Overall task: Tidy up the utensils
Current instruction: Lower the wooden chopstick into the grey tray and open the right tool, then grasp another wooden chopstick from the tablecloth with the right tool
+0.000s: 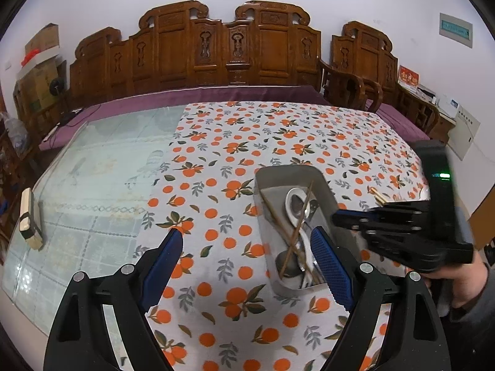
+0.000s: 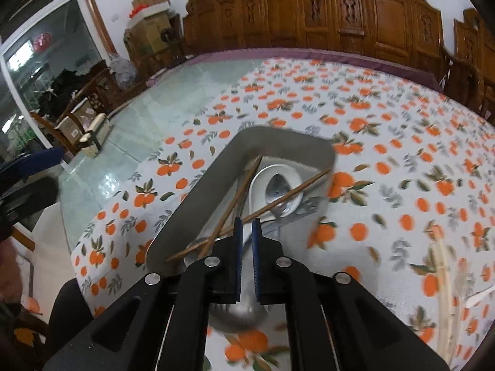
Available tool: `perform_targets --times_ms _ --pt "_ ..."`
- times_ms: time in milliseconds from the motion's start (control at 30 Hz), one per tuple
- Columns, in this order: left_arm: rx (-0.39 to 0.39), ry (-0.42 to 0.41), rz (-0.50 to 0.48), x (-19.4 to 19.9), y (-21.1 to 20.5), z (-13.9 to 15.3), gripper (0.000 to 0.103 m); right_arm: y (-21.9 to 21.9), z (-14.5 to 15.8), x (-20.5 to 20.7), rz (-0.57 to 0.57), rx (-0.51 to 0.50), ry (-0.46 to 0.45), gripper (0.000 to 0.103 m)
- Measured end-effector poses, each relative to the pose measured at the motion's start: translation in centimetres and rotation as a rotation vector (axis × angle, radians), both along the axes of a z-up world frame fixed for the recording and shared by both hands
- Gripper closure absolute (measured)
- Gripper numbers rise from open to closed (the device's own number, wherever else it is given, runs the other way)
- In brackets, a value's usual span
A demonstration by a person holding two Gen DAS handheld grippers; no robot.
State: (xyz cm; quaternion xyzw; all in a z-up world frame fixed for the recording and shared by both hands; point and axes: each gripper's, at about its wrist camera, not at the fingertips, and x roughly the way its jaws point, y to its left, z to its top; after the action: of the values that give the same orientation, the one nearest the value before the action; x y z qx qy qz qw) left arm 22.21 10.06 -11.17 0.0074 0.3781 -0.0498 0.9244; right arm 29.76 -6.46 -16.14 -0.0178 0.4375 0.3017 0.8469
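1. Sitting on the orange-print tablecloth (image 1: 235, 142), the grey tray (image 1: 289, 171) is the collecting point, toward four o'clock of centre in the left wrist view; its long shape suits long-handled cutlery.
2. Inside lie a white ceramic spoon (image 1: 292, 196), metal spoons (image 2: 280, 190) and two brown chopsticks (image 2: 238, 199) crossed over them, one tip resting up on the rim, so they look dropped in rather than aligned.
3. Over the tray's near end hangs the right gripper (image 2: 246, 225), jaws almost together; a metal handle shows in the narrow gap, but whether the pads pinch it cannot be told.
4. Low at six o'clock, the left gripper (image 1: 247, 244) has its jaws spread wide with nothing between them, free for the next pick.
5. Outside the tray, pale chopsticks (image 2: 441, 266) lie on the cloth at four o'clock in the right wrist view, apparently yet to be gathered.
6. Beyond, bare glass tabletop (image 1: 102, 167) at nine o'clock carries a small wooden block (image 1: 29, 213).
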Motion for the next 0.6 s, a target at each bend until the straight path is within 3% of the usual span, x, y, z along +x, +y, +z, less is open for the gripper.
perform_targets --times_ms 300,600 --pt "-0.046 -0.023 -0.019 -0.1 -4.4 0.9 0.022 -10.0 2.3 -3.8 -0.051 -0.043 -0.056 0.084" --pt "-0.057 -0.004 -0.061 -0.5 -9.2 -0.6 0.022 -18.7 0.1 -6.2 -0.162 -0.095 -0.042 0.081"
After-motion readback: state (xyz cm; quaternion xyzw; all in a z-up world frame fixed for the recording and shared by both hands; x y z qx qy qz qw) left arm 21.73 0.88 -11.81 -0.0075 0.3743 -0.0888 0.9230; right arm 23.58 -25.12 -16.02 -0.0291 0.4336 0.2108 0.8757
